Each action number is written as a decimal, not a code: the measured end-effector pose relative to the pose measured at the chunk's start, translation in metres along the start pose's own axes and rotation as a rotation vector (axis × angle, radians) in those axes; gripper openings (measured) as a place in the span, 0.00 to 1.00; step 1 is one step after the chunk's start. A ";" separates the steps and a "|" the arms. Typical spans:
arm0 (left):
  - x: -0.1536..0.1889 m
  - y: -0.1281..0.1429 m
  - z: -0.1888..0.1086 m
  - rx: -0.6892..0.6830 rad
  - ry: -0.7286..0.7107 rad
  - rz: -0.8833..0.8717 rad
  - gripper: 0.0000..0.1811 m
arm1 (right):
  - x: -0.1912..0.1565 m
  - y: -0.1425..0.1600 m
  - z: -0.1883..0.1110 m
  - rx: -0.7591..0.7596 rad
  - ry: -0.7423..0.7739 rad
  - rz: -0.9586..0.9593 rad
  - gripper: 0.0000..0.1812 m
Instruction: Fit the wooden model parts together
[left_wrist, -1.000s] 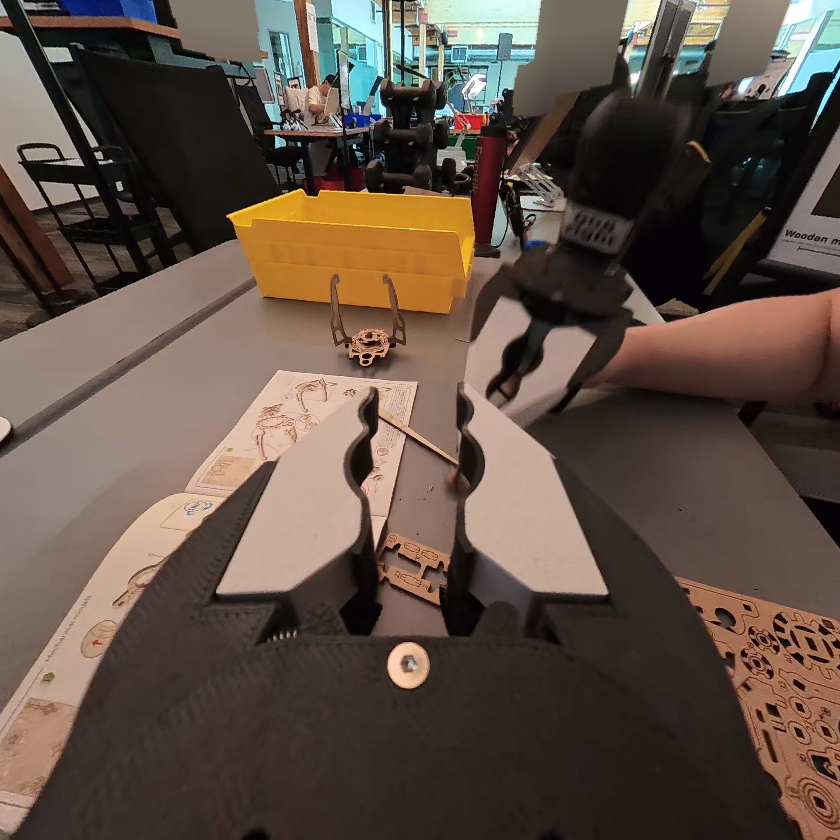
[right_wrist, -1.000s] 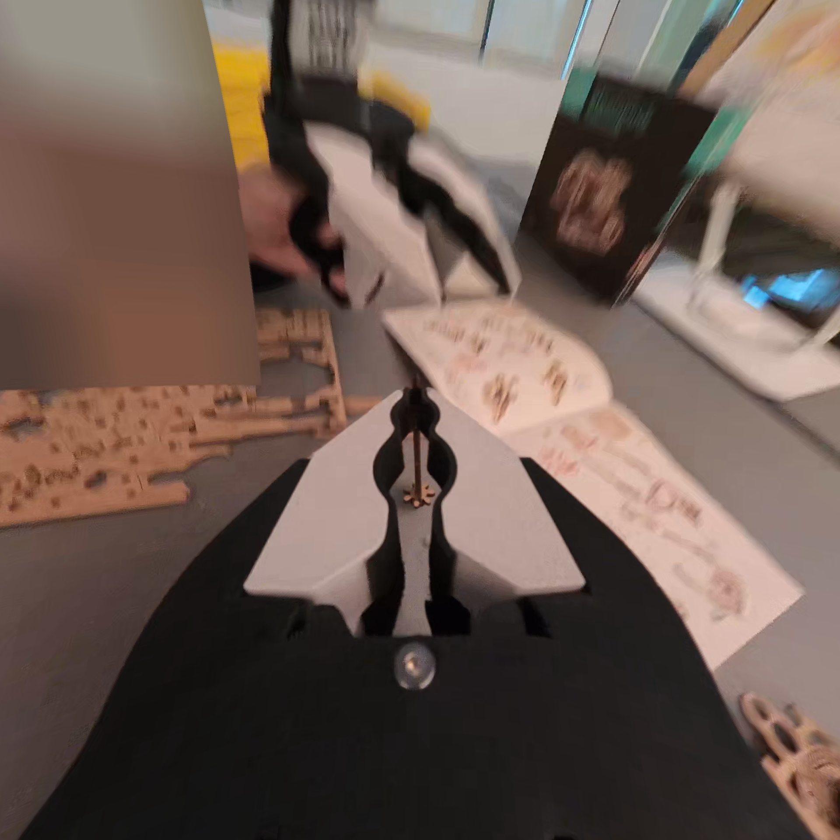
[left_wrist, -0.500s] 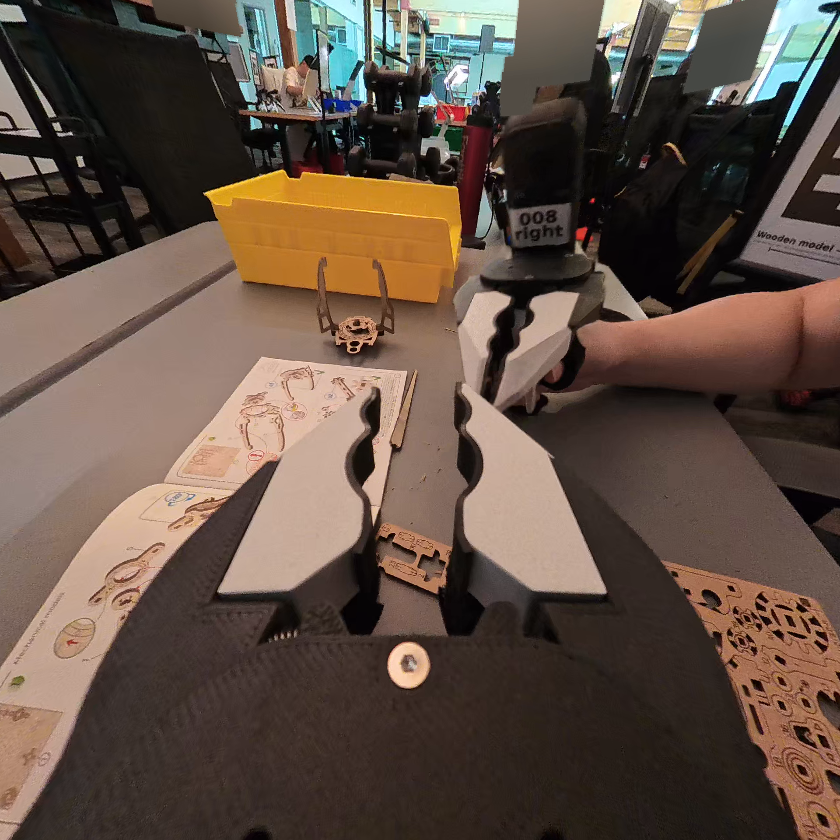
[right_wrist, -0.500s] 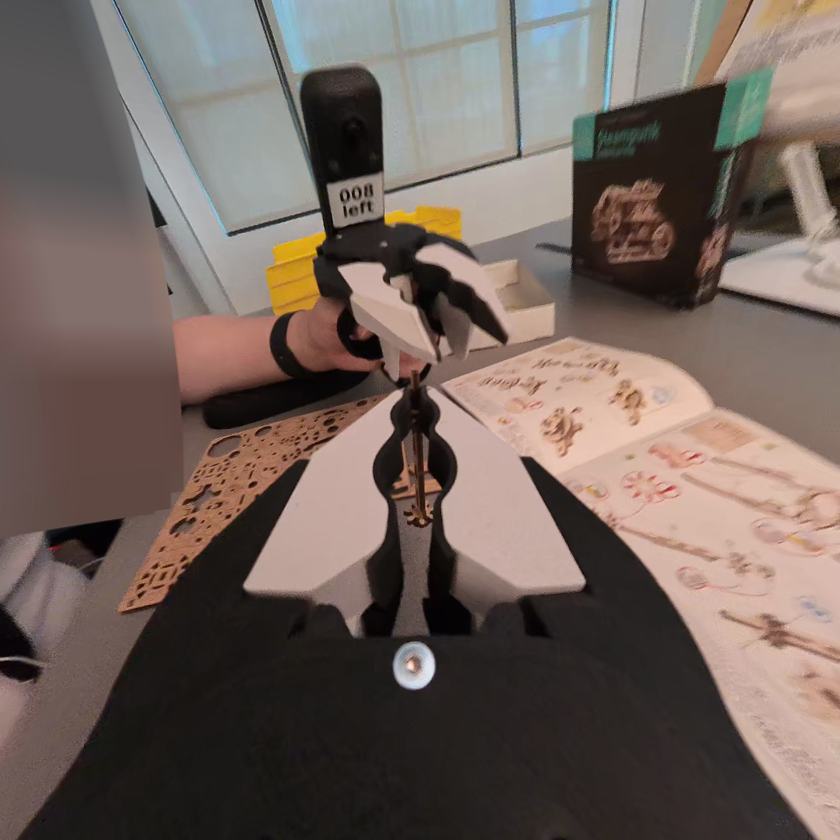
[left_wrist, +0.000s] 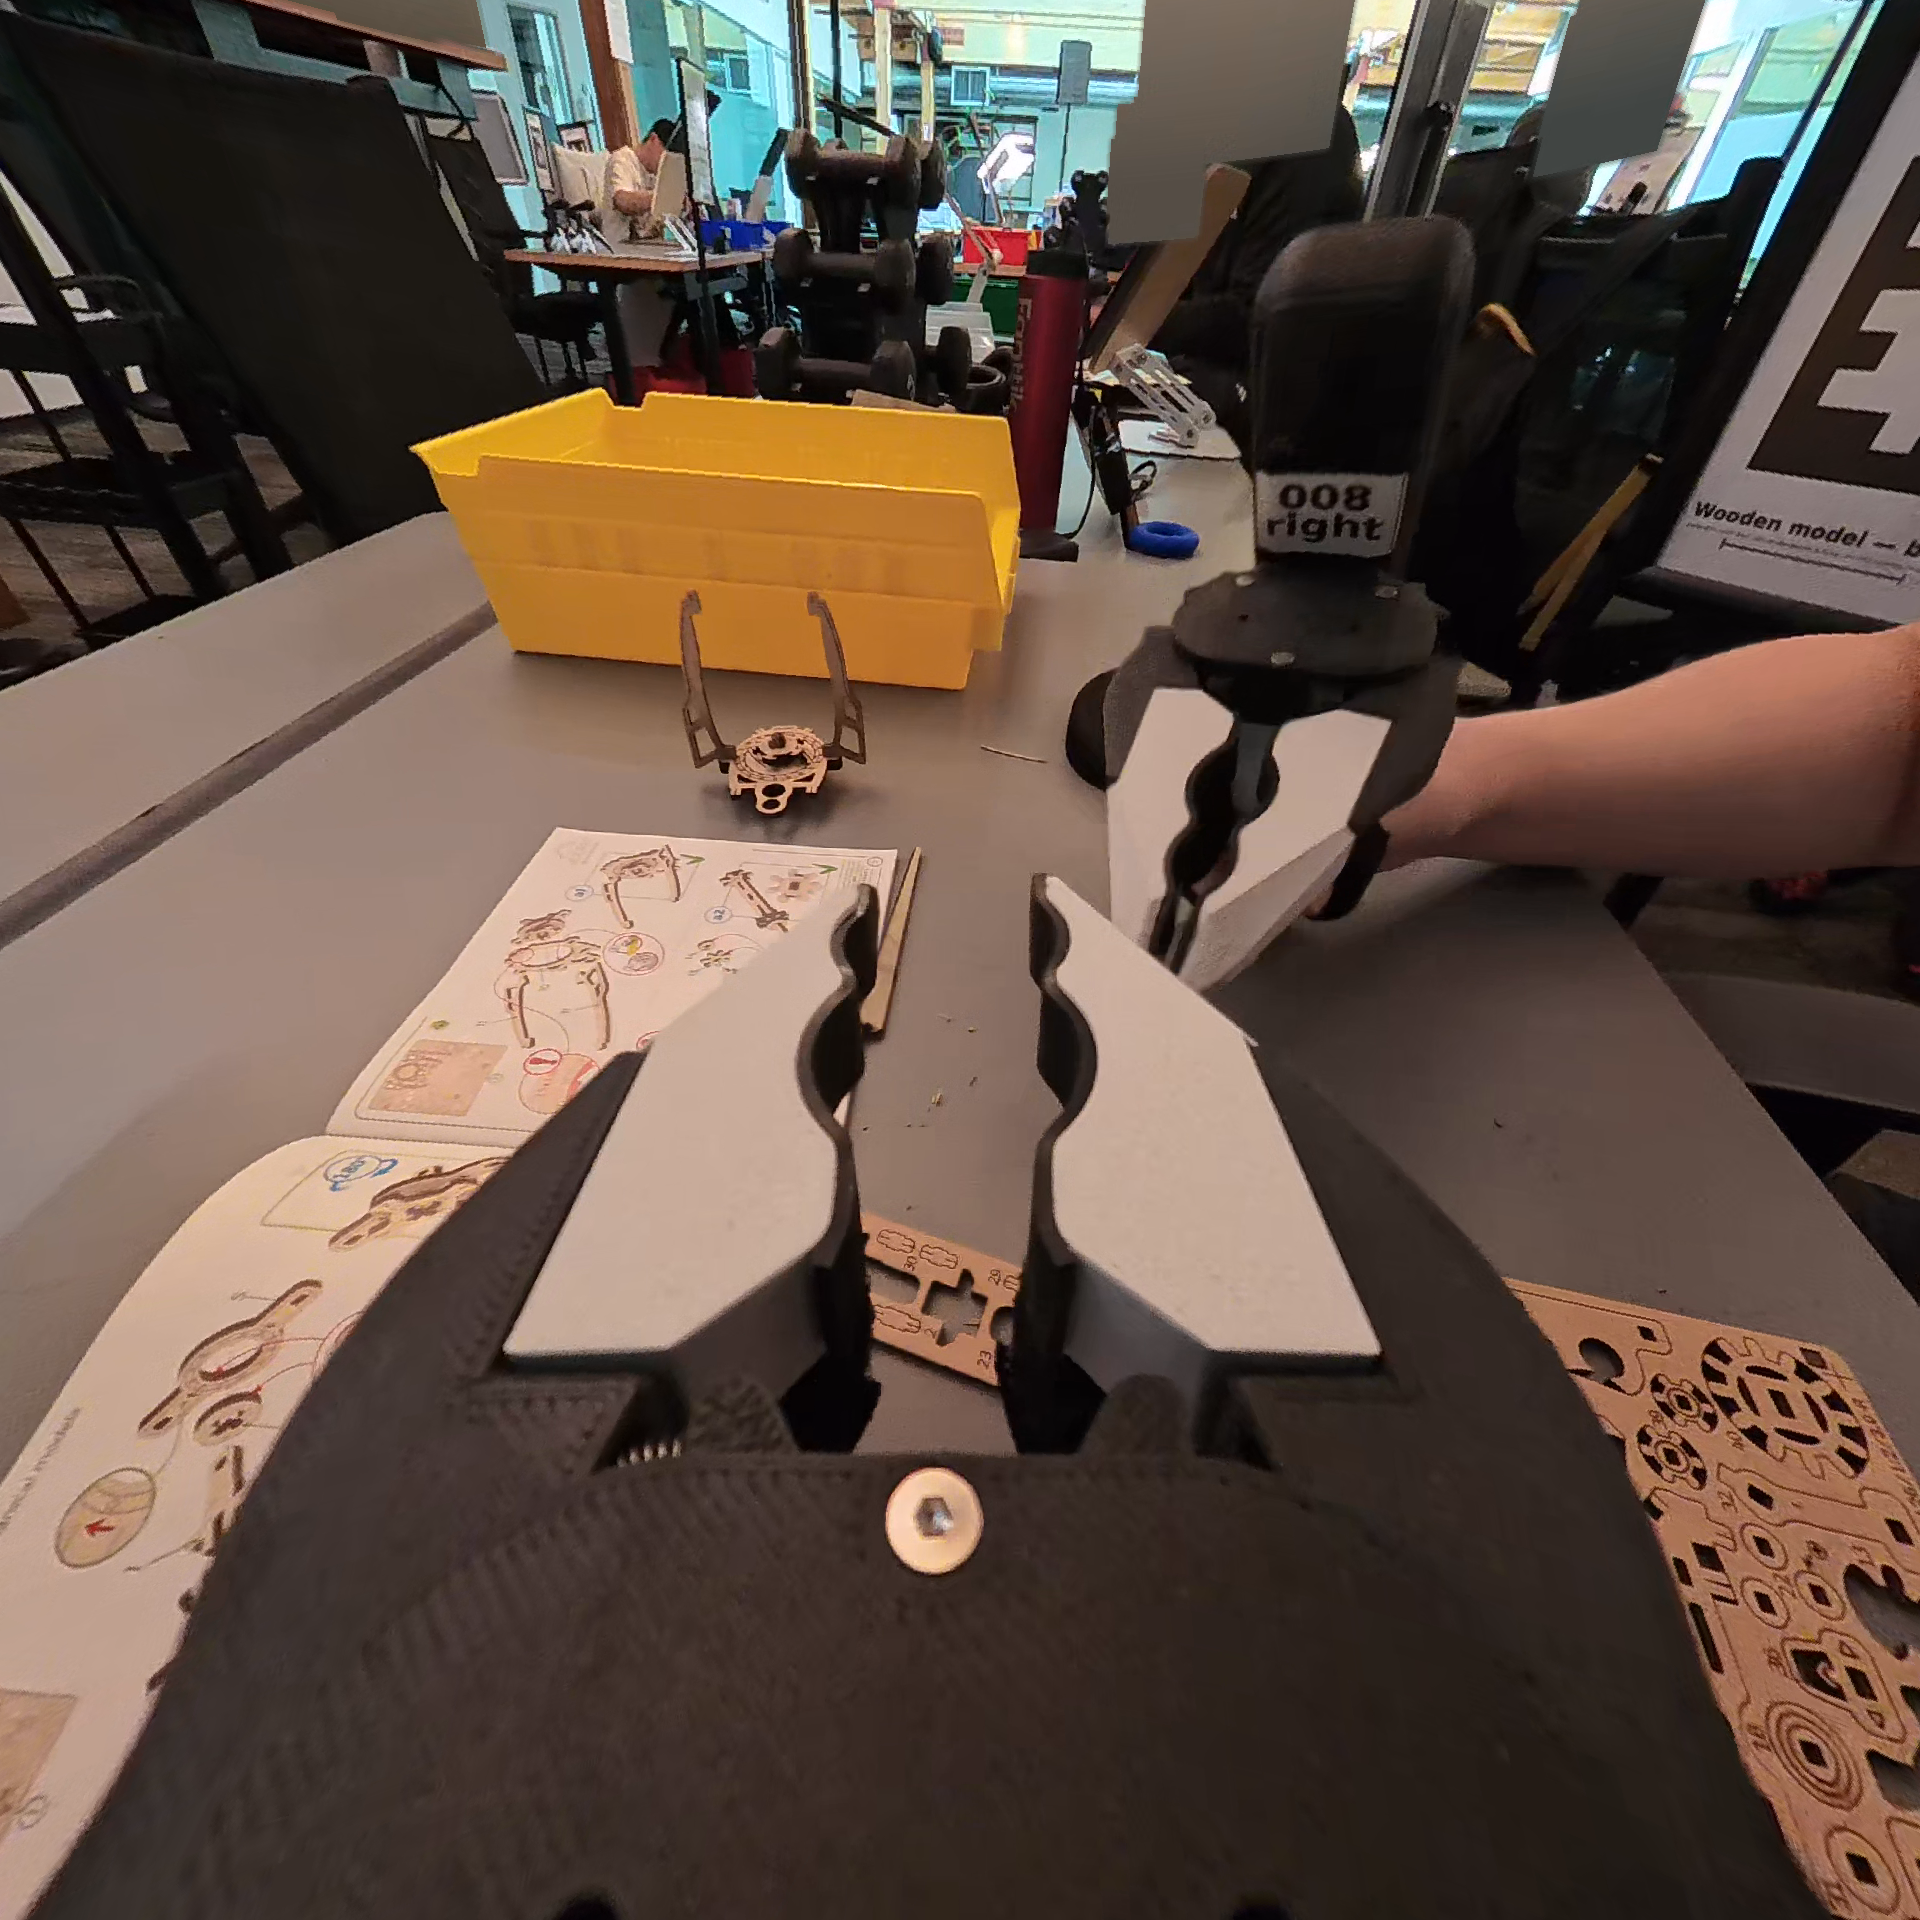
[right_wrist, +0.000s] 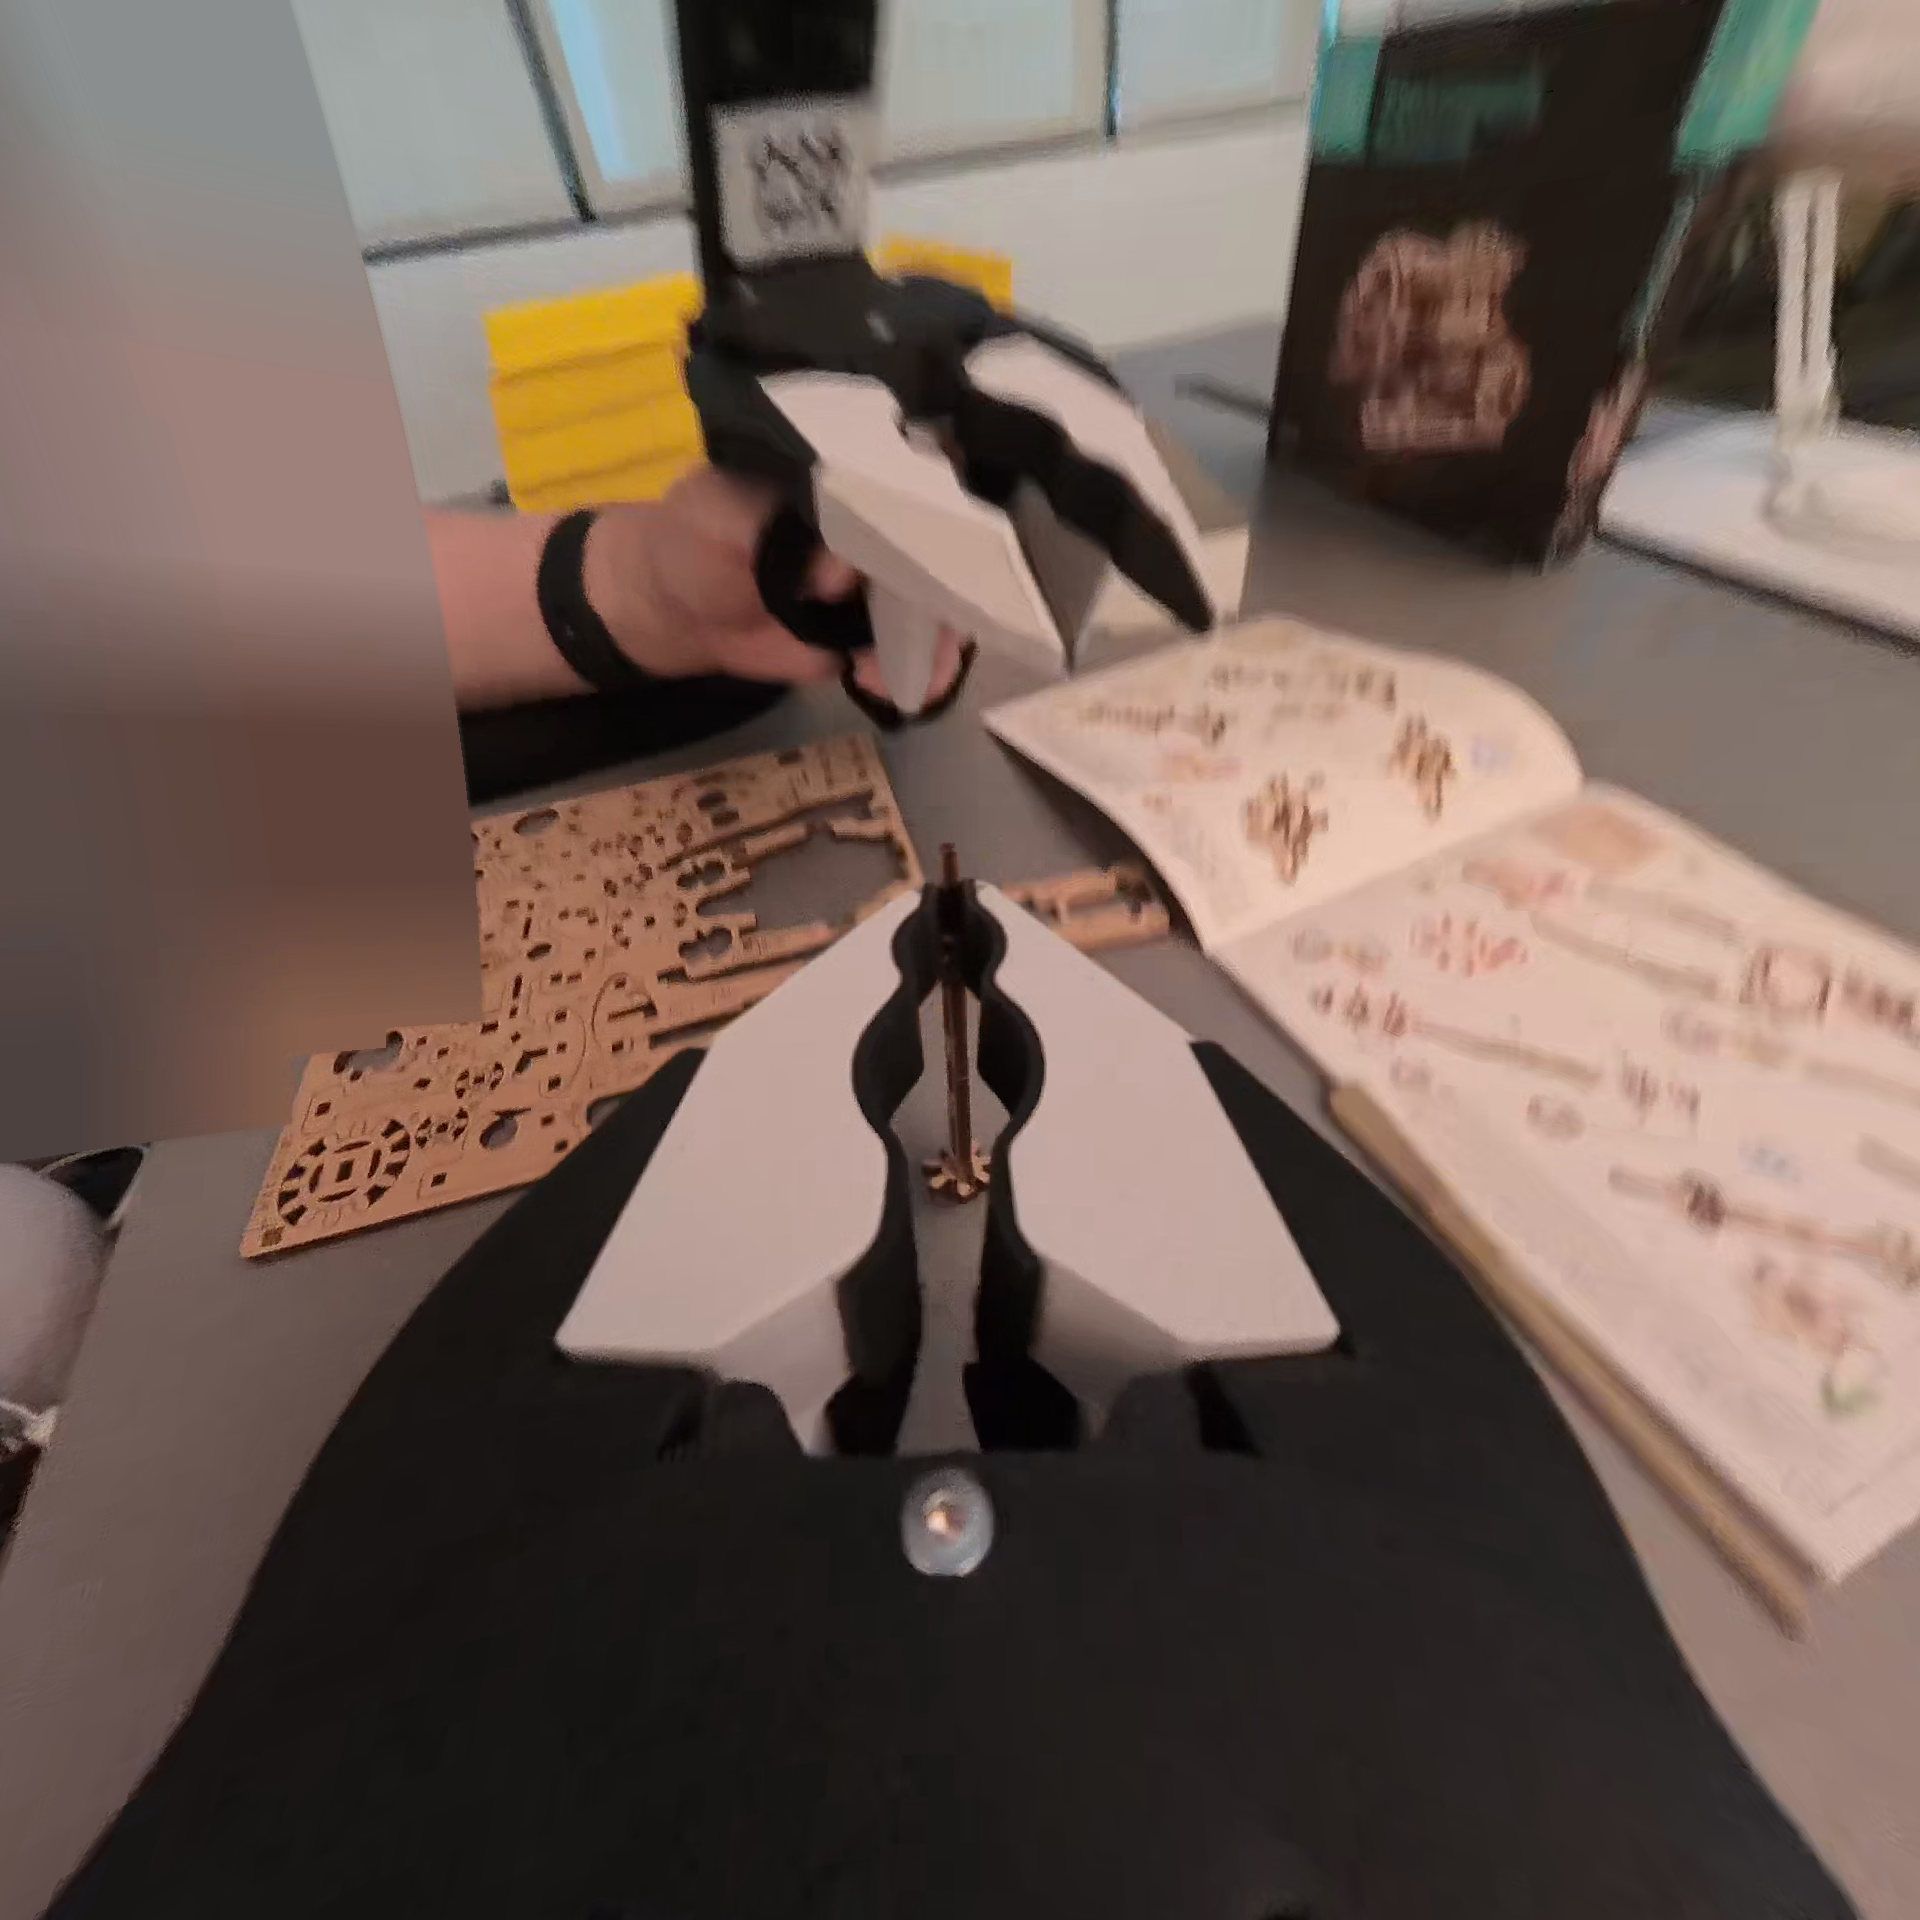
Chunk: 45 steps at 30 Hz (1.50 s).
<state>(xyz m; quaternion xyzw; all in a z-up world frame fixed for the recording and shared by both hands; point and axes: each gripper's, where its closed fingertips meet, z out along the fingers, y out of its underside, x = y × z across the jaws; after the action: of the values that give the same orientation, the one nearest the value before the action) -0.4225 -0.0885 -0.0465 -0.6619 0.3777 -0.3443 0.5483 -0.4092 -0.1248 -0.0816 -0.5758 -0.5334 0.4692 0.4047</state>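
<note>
My right gripper (right_wrist: 951, 894) is shut on a thin wooden axle with a small gear (right_wrist: 954, 1081) at its near end; it also shows in the left wrist view (left_wrist: 1179, 935), tips down near the table. My left gripper (left_wrist: 951, 925) is open and empty above the table; it also shows in the right wrist view (right_wrist: 1122, 613). A part-built wooden piece with two upright arms (left_wrist: 774, 727) stands in front of the yellow bin. A small cut-out wooden strip (left_wrist: 940, 1314) lies under my left gripper. A laser-cut parts sheet (left_wrist: 1766, 1538) lies at the right.
An open instruction booklet (left_wrist: 582, 997) lies left of centre, a thin wooden stick (left_wrist: 891, 956) beside it. A yellow bin (left_wrist: 748, 540) stands at the back. A dark model box (right_wrist: 1455, 281) stands behind the booklet. The table edge runs at the right. Some 6 cm of space lies between my two pairs of fingers.
The right gripper, with the axle in it, swung round to face the left gripper and lowered its tips towards the table. The left gripper stayed open and shifted only slightly.
</note>
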 end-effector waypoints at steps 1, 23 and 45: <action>0.001 0.001 0.001 -0.004 0.000 0.007 0.15 | 0.001 0.006 -0.002 -0.024 0.037 0.051 0.01; 0.088 0.042 0.025 -0.220 0.350 0.111 0.17 | -0.020 -0.039 -0.024 0.295 0.196 0.116 0.00; 0.069 0.076 0.029 -0.406 0.266 0.169 0.00 | -0.017 -0.002 -0.012 -0.210 0.020 -0.172 0.02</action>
<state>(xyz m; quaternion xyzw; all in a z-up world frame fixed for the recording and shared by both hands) -0.3736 -0.1439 -0.1232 -0.6736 0.5618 -0.2983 0.3764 -0.3975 -0.1411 -0.0748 -0.5720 -0.6229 0.3685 0.3859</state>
